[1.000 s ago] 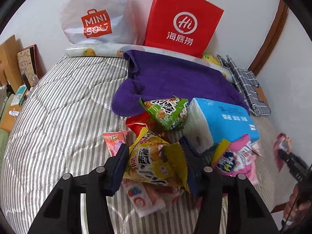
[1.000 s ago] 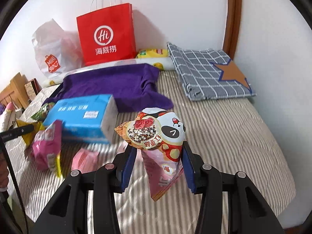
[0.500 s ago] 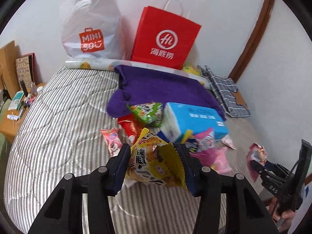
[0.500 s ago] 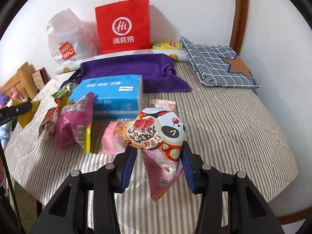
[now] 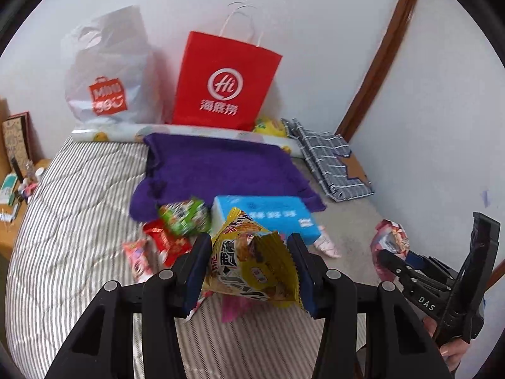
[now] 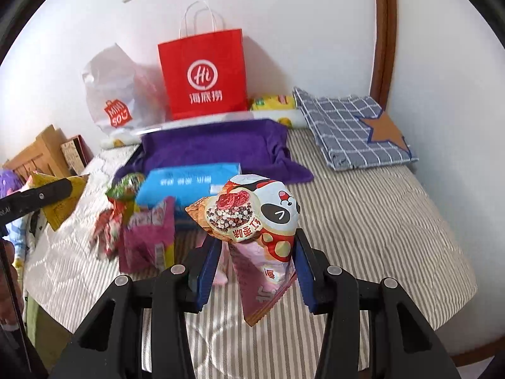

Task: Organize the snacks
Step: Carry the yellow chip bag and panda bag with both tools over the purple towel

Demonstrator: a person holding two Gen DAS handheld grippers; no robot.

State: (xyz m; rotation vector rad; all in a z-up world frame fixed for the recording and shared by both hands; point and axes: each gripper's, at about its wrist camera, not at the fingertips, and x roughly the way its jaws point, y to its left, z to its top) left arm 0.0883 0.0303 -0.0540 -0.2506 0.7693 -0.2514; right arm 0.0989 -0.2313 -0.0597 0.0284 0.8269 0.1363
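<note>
Both tools grip snack bags above the striped bed.

The left tool (image 5: 249,265) clamps a yellow bag (image 5: 252,262) between its blue pads, off the bed (image 5: 72,221); the right tool (image 6: 255,263) pinches a panda bag (image 6: 258,218), its tail hanging below the pads. On the bed lie a green bag (image 5: 184,216), red packets (image 5: 165,241) and a pink bag (image 6: 148,237) beside a blue tissue pack (image 6: 189,184), in front of a purple towel (image 5: 221,167). A red paper bag (image 6: 203,75) and a white plastic bag (image 5: 107,72) stand against the wall.
</note>
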